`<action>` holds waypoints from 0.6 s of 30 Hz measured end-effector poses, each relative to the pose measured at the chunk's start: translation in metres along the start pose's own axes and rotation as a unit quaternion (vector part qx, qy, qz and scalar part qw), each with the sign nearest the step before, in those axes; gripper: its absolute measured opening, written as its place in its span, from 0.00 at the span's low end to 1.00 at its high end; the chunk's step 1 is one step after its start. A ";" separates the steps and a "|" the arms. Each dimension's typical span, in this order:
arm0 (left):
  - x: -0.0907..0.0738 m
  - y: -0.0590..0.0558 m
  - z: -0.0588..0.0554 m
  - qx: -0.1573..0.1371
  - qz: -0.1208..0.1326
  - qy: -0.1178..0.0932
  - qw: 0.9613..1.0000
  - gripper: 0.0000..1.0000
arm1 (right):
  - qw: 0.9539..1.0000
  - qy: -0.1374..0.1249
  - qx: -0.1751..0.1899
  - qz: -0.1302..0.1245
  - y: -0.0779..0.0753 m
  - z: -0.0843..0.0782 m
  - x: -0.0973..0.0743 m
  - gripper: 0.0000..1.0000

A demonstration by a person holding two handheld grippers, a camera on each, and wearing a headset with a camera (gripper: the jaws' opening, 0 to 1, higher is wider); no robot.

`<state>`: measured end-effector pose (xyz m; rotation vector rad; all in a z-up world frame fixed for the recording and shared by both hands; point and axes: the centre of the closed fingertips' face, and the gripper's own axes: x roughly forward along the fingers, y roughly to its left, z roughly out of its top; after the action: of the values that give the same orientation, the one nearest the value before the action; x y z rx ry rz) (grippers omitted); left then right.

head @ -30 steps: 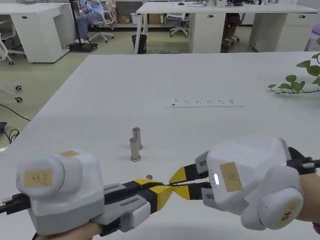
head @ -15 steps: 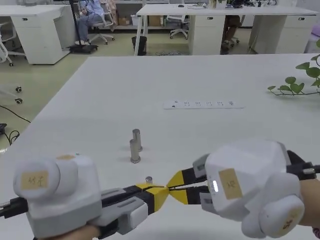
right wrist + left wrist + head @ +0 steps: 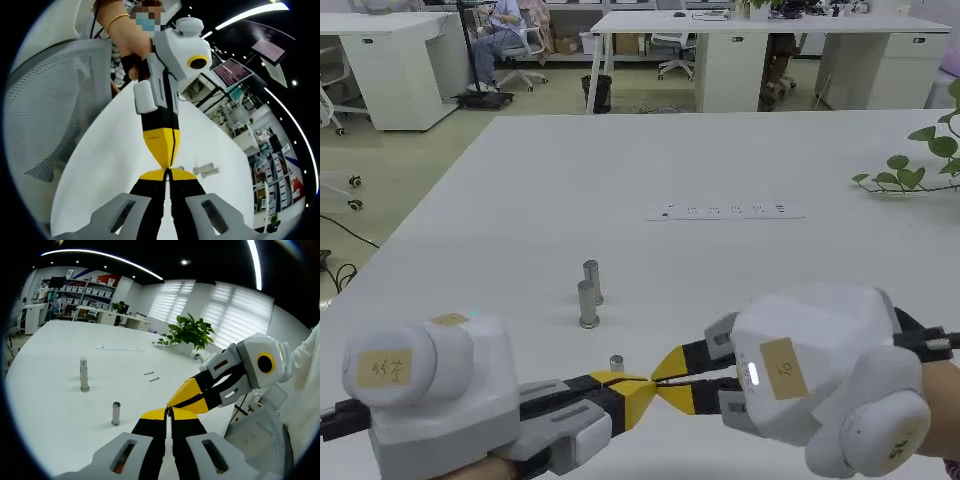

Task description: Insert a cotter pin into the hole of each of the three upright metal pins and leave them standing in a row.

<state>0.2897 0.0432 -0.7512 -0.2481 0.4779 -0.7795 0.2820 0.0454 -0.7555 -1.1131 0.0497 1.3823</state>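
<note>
Two upright metal pins [image 3: 590, 292] stand close together on the white table [image 3: 740, 150]. A third, shorter pin [image 3: 616, 363] stands nearer, just behind the left gripper's jaws. My left gripper [image 3: 642, 386] comes in from the lower left and my right gripper [image 3: 662, 378] from the lower right. They meet tip to tip, both with jaws closed. I cannot tell whether anything thin is pinched between them. In the left gripper view the left gripper [image 3: 169, 412] touches the right gripper [image 3: 171, 404], with the near pin [image 3: 116, 413] to the left and two loose cotter pins [image 3: 151, 376] farther out.
A white power strip [image 3: 725, 211] lies across the middle of the table. A leafy plant [image 3: 920, 165] reaches in at the right edge. Desks and office chairs stand beyond the far edge, where a person sits.
Both grippers have stayed tip to tip and drifted slightly lower and nearer. The three pins have not moved.
</note>
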 end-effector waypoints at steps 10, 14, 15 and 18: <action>-0.002 -0.001 -0.006 0.022 -0.003 0.010 1.000 0.00 | 0.997 -0.013 0.075 0.011 0.004 -0.008 -0.001 0.08; -0.002 -0.001 -0.006 0.032 -0.005 0.008 0.999 0.00 | 0.993 -0.019 0.117 0.021 0.005 -0.012 -0.003 0.09; -0.001 -0.001 -0.006 0.035 -0.007 0.008 0.999 0.00 | 0.991 -0.021 0.130 0.026 0.006 -0.012 -0.004 0.10; -0.001 -0.002 -0.006 0.051 -0.010 0.010 0.999 0.00 | 0.981 -0.035 0.185 0.044 0.008 -0.015 -0.007 0.11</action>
<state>0.2849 0.0422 -0.7554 -0.1503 0.4532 -0.8236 0.2821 0.0293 -0.7636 -0.7580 0.2977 1.4198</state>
